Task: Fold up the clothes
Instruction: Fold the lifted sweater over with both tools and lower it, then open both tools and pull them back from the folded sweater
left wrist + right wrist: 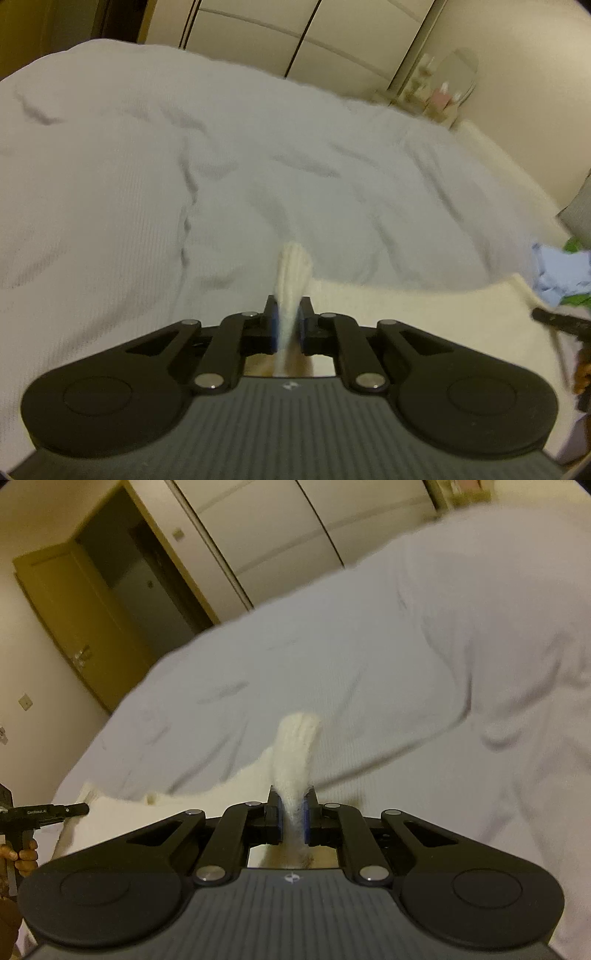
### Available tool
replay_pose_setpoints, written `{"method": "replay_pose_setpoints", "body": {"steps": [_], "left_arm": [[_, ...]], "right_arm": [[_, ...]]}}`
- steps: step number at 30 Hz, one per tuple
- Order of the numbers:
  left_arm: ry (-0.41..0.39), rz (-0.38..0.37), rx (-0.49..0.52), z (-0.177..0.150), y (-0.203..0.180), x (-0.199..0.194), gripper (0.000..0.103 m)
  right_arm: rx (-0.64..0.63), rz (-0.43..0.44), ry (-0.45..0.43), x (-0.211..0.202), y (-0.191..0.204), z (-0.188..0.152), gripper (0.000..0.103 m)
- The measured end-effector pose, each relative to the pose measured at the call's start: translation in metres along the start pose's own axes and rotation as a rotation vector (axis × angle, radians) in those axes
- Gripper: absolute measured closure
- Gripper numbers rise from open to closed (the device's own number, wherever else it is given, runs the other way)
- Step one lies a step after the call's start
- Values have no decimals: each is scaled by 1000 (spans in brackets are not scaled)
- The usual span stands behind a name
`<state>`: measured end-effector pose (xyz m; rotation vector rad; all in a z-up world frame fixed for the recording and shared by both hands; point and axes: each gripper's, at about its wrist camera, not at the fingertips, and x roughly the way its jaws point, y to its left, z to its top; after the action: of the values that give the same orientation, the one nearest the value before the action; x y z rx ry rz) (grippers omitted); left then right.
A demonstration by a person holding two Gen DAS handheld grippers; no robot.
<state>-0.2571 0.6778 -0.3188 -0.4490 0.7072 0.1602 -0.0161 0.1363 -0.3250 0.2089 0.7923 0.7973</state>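
A cream fuzzy garment [406,314] is stretched between both grippers above a bed. My left gripper [288,321] is shut on one pinched edge of it, and a tuft of the cloth sticks up past the blue pads. My right gripper [293,812] is shut on another bunched edge of the cream garment [295,753], which trails off to the left and below. In the right wrist view the left gripper [48,810] shows at the left edge, held by a hand [26,856]. The rest of the garment hangs hidden under the gripper bodies.
A pale grey-blue quilt [166,166] covers the bed ahead. A light blue and green pile of clothes [561,273] lies at the right edge of the bed. White wardrobe doors [314,33] stand behind, a shelf with small items [439,92] at the back right, an open doorway [122,565] at the left.
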Motion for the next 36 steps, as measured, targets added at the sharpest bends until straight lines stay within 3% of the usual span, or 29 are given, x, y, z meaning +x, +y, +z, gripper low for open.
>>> {"method": "replay_pose_setpoints", "body": {"steps": [4, 7, 9, 11, 14, 16, 19, 21, 23, 25, 28, 30, 32, 36], "left_arm": [[85, 64, -13, -11, 8, 33, 93], [90, 107, 5, -14, 7, 31, 88], [53, 171, 30, -14, 1, 9, 80], [16, 235, 54, -14, -6, -13, 79], [-40, 330, 92, -14, -15, -45, 79], [-68, 240, 75, -32, -29, -81, 80], [-80, 130, 103, -68, -58, -122, 80], [-72, 64, 136, -98, -78, -135, 80], [-51, 89, 147, -127, -90, -135, 81], [-15, 174, 113, -154, -83, -123, 82], [17, 170, -54, -179, -59, -114, 81], [7, 204, -89, -177, -66, -126, 85], [-21, 242, -68, -178, -81, -142, 88], [-28, 271, -24, -189, -104, -156, 85]], "right_arm": [[-25, -103, 72, 22, -2, -12, 93], [-50, -160, 147, 46, -4, -24, 93], [-56, -193, 151, 45, -1, -24, 90], [-70, -257, 95, 26, 11, -22, 64], [-90, -353, 9, -1, 28, -19, 57], [-92, -377, -59, -27, 42, -23, 57], [-71, -302, -123, -66, 64, -54, 58], [-60, -261, -150, -86, 77, -74, 66], [-57, -270, -145, -90, 80, -85, 69], [-54, -279, -140, -94, 84, -96, 69], [-49, -292, -132, -99, 88, -112, 74], [-46, -301, -127, -103, 91, -123, 74], [-43, -310, -122, -107, 95, -134, 73], [-37, -328, -111, -115, 101, -156, 72]]}}
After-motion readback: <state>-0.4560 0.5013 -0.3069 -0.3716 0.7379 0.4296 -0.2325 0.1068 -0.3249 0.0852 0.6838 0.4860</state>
